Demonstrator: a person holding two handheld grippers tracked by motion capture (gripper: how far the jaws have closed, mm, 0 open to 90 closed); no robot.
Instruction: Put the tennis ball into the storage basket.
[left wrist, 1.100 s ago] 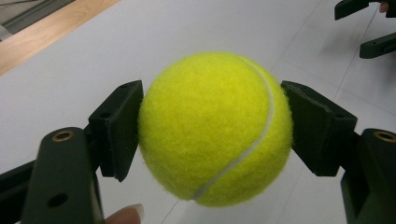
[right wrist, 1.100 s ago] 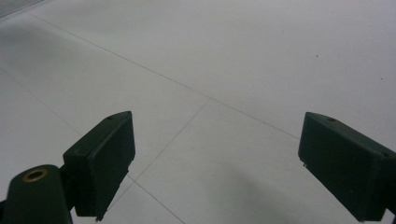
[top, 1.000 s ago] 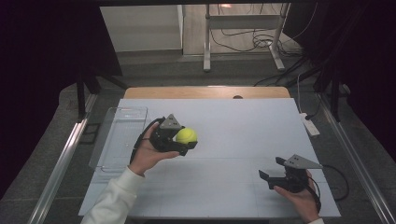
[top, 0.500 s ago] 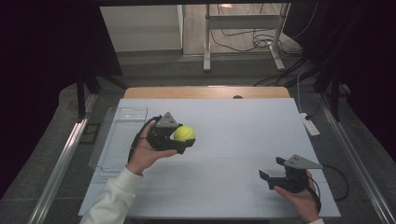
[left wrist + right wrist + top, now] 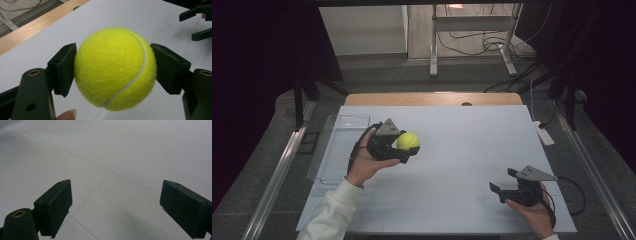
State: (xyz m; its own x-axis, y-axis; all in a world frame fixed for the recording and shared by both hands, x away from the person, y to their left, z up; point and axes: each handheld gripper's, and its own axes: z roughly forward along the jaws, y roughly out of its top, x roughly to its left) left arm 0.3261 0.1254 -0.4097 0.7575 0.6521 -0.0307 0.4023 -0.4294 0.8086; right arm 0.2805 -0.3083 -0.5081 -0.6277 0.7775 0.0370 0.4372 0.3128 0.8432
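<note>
A yellow-green tennis ball [image 5: 408,141] [image 5: 115,68] is held above the white table [image 5: 462,130], left of centre, with my left gripper [image 5: 406,147] [image 5: 113,67] shut on it, one black pad on each side. My right gripper [image 5: 502,182] [image 5: 115,210] rests low at the table's front right, jaws wide apart with nothing between them. In the left gripper view, the right gripper [image 5: 197,23] appears farther off at the top right.
A clear plastic tray [image 5: 337,145] lies at the table's left edge, beside my left hand. A white power strip [image 5: 543,133] sits at the right edge. A wooden strip [image 5: 432,99] runs along the far side.
The left gripper with the ball has drifted slightly left and toward the far side. The right gripper has stayed put.
</note>
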